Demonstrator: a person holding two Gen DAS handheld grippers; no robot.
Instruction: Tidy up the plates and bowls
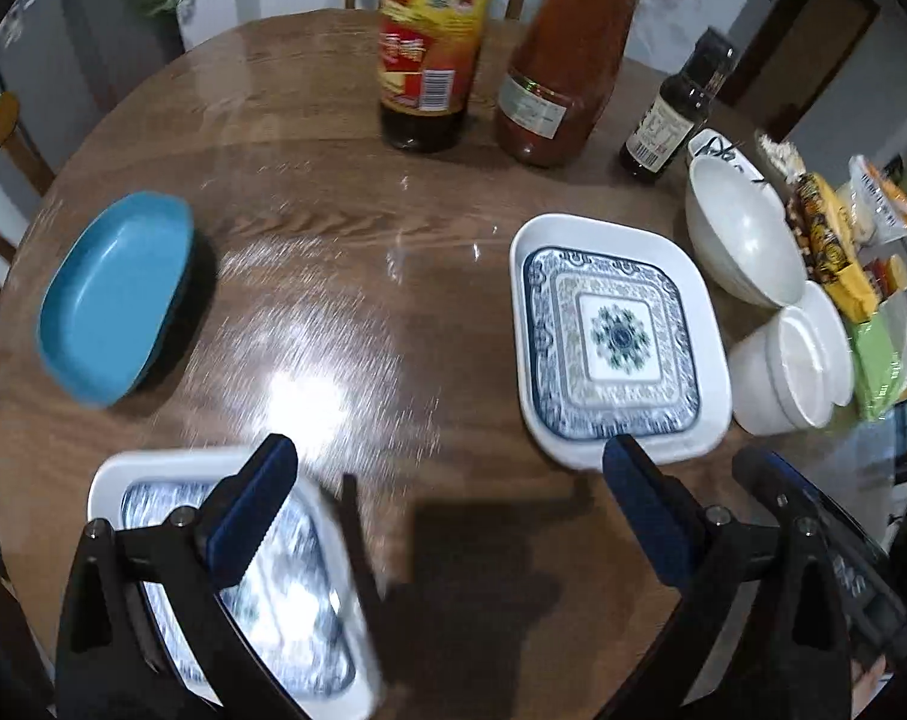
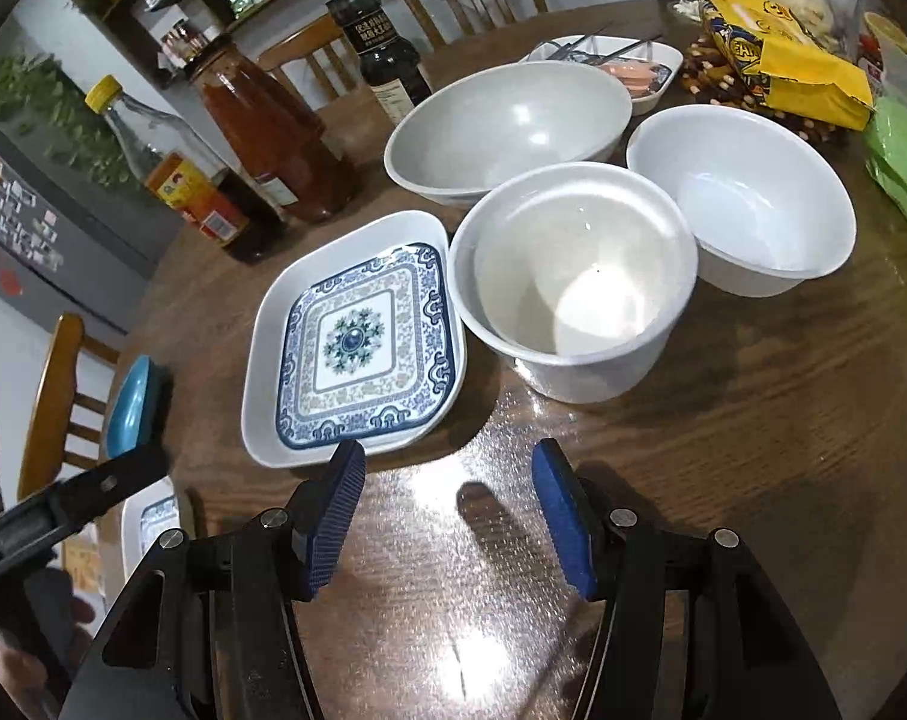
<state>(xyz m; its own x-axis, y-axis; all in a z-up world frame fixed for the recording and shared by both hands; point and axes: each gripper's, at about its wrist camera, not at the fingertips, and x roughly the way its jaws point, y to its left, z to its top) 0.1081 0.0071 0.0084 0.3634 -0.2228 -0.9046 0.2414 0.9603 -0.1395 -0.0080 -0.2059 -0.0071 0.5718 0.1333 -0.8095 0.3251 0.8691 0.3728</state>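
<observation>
partly done, by my reading: two small white bowls point(image 2: 573, 282) sit nested on the round wooden surface point(image 2: 723, 420). the two square blue-patterned plates point(image 1: 618, 339) point(image 1: 243, 588), turquoise dish point(image 1: 117, 297) and other white bowls point(image 2: 747, 198) lie apart. left claw point(image 1: 447, 516) spread wide, right claw point(image 2: 450, 522) half-spread, both empty.

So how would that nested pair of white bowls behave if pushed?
The nested white bowls look rigid and glazed, so probably breakable. The glossy table suggests they would slide rather than tip. The inner bowl sits loose and tilted, so it may rattle or shift.
</observation>
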